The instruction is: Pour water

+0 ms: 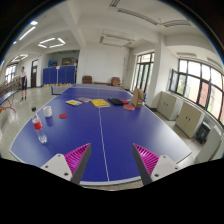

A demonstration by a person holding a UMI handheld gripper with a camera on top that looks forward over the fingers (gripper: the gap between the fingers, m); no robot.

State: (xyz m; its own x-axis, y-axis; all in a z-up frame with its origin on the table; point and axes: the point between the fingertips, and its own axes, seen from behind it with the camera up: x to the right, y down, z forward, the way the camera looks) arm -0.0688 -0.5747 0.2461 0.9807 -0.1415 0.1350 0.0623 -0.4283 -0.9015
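Note:
A blue table tennis table [110, 125] stretches ahead of me. At its left side stand a clear bottle with a red cap [35, 120], a small clear cup [42, 136] just in front of it, and another clear cup [48, 112] a little further back. My gripper [108, 160] is over the table's near edge, well to the right of these. Its two fingers with pink pads [76, 157] are spread wide apart with nothing between them.
A red flat piece [64, 115], a yellow sheet [100, 102], a pale sheet [74, 102] and dark objects [124, 101] lie on the far part of the table. White cabinets [188, 118] stand at the right under windows. Blue partitions [58, 75] stand far back left.

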